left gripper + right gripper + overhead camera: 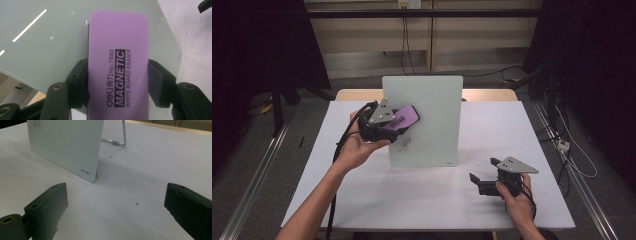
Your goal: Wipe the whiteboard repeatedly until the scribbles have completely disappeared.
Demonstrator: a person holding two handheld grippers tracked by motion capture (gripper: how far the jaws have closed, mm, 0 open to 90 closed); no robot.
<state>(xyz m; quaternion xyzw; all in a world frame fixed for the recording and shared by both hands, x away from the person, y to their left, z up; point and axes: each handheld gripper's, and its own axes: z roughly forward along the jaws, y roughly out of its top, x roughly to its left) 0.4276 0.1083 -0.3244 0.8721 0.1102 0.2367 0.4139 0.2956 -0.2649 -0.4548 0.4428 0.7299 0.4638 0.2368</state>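
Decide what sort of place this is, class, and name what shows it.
Probably a recording lab, not a classroom: a white table ringed by dark curtains, with hand-held black grippers and a small upright glass whiteboard.

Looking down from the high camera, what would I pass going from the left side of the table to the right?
Left gripper holding the purple eraser → the upright whiteboard → right gripper, resting open on the white table.
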